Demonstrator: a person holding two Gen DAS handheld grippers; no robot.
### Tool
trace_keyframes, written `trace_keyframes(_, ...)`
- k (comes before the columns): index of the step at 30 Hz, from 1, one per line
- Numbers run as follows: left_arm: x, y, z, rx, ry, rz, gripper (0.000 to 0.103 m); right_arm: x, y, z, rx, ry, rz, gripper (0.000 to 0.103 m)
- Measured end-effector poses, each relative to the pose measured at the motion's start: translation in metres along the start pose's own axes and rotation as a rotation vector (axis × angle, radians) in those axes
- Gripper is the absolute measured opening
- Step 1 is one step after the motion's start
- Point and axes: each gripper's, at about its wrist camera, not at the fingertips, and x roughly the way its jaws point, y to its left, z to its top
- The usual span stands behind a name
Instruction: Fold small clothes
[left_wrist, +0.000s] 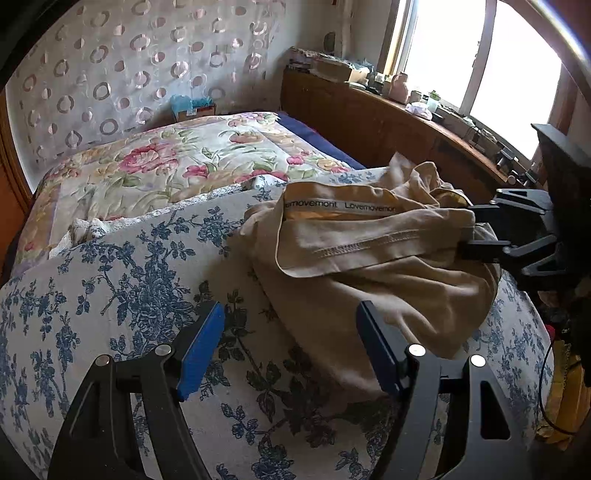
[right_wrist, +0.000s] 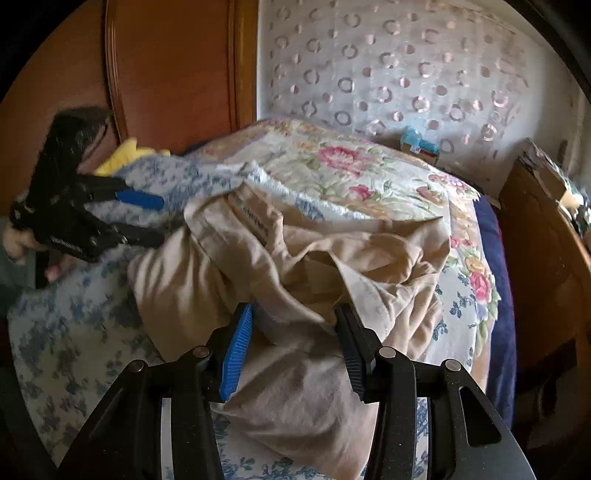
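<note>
A crumpled beige garment (left_wrist: 388, 258) with a printed waistband lies on the blue-flowered bedspread (left_wrist: 110, 266); it also shows in the right wrist view (right_wrist: 295, 258). My left gripper (left_wrist: 290, 325) is open and empty, just short of the garment's near edge. It also shows in the right wrist view (right_wrist: 159, 218), open at the garment's left side. My right gripper (right_wrist: 293, 325) is open with its jaws around a bunch of the beige cloth. It shows in the left wrist view (left_wrist: 467, 230) at the garment's right end, its tips hidden in the folds.
A rose-patterned quilt (left_wrist: 177, 158) covers the far part of the bed. A wooden sideboard (left_wrist: 388, 122) cluttered with small items runs under the window on the right. A wooden wardrobe (right_wrist: 177, 66) stands behind the bed. A yellow item (right_wrist: 122, 155) lies at the bed's edge.
</note>
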Motion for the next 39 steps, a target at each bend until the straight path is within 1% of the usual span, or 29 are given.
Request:
trace_keyframes(1, 0.000, -0.001, 0.001, 0.003, 0.000, 0.001, 0.074, 0.003, -0.006, 0.002, -0.009, 0.014, -0.007, 0.048)
trace_keyframes(2, 0.001, -0.002, 0.001, 0.005, 0.001, 0.002, 0.074, 0.004, -0.009, 0.005, -0.023, 0.027, -0.013, 0.045)
trace_keyframes(3, 0.001, -0.002, 0.002, 0.008, 0.001, 0.003, 0.074, 0.004, -0.011, 0.008, -0.036, 0.026, -0.022, 0.025)
trace_keyframes(4, 0.001, -0.003, 0.003, 0.011, 0.000, 0.004, 0.074, 0.002, -0.014, 0.011, -0.040, 0.022, -0.018, 0.015)
trace_keyframes(5, 0.001, -0.004, 0.005, 0.013, -0.002, 0.004, 0.074, 0.002, -0.019, 0.019, -0.038, 0.017, -0.008, 0.009)
trace_keyframes(7, 0.002, -0.004, 0.007, 0.016, -0.004, 0.006, 0.074, -0.001, -0.029, 0.032, -0.030, -0.019, -0.011, 0.009)
trace_keyframes(8, 0.003, -0.003, 0.008, 0.017, -0.005, 0.008, 0.074, 0.004, -0.037, 0.036, -0.024, -0.035, -0.015, 0.008)
trace_keyframes(9, 0.004, -0.003, 0.010, 0.018, -0.006, 0.011, 0.074, -0.003, -0.041, 0.040, -0.012, -0.050, -0.018, 0.008)
trace_keyframes(11, 0.007, -0.002, 0.015, 0.018, -0.007, 0.015, 0.074, -0.004, -0.054, 0.054, 0.028, -0.077, -0.034, 0.008)
trace_keyframes(15, 0.014, -0.001, 0.026, 0.029, -0.010, 0.022, 0.074, 0.009, -0.080, 0.076, 0.120, -0.085, -0.080, 0.009)
trace_keyframes(16, 0.018, 0.000, 0.030, 0.035, -0.011, 0.029, 0.074, 0.014, -0.085, 0.081, 0.138, -0.071, -0.114, 0.009)
trace_keyframes(17, 0.020, 0.001, 0.033, 0.037, -0.010, 0.034, 0.074, 0.018, -0.087, 0.084, 0.142, -0.058, -0.165, 0.013)
trace_keyframes(18, 0.024, 0.002, 0.037, 0.041, -0.008, 0.033, 0.074, 0.021, -0.089, 0.088, 0.148, -0.050, -0.206, 0.023)
trace_keyframes(19, 0.028, 0.003, 0.040, 0.045, -0.003, 0.030, 0.074, 0.023, -0.091, 0.089, 0.161, -0.048, -0.217, 0.029)
trace_keyframes(20, 0.032, 0.004, 0.042, 0.050, 0.004, 0.025, 0.074, 0.022, -0.095, 0.090, 0.188, -0.050, -0.217, 0.033)
trace_keyframes(22, 0.040, 0.006, 0.046, 0.057, 0.018, 0.016, 0.074, 0.017, -0.096, 0.087, 0.218, -0.062, -0.206, 0.033)
trace_keyframes(25, 0.042, 0.010, 0.048, 0.055, 0.025, 0.000, 0.074, 0.012, -0.086, 0.075, 0.224, -0.070, -0.195, 0.033)
trace_keyframes(27, 0.038, 0.011, 0.046, 0.051, 0.016, -0.007, 0.074, 0.006, -0.085, 0.062, 0.235, -0.072, -0.149, 0.034)
trace_keyframes(30, 0.033, 0.013, 0.041, 0.044, 0.015, -0.026, 0.074, 0.009, -0.087, 0.050, 0.257, -0.062, -0.077, 0.034)
trace_keyframes(32, 0.032, 0.011, 0.036, 0.047, 0.022, -0.040, 0.073, 0.014, -0.096, 0.047, 0.272, -0.053, -0.055, 0.034)
trace_keyframes(34, 0.035, 0.007, 0.034, 0.059, 0.032, -0.061, 0.068, 0.016, -0.102, 0.048, 0.279, -0.052, -0.039, 0.034)
trace_keyframes(35, 0.037, 0.006, 0.034, 0.065, 0.037, -0.065, 0.063, 0.019, -0.108, 0.051, 0.278, -0.054, -0.030, 0.034)
trace_keyframes(36, 0.040, 0.004, 0.034, 0.075, 0.045, -0.067, 0.053, 0.019, -0.110, 0.054, 0.275, -0.055, -0.017, 0.034)
trace_keyframes(37, 0.043, 0.003, 0.035, 0.084, 0.050, -0.067, 0.049, 0.022, -0.113, 0.056, 0.270, -0.052, -0.002, 0.034)
trace_keyframes(38, 0.045, 0.002, 0.036, 0.091, 0.050, -0.066, 0.040, 0.021, -0.117, 0.057, 0.266, -0.049, 0.007, 0.034)
trace_keyframes(39, 0.048, 0.001, 0.039, 0.099, 0.052, -0.060, 0.027, 0.025, -0.119, 0.059, 0.262, -0.044, 0.012, 0.034)
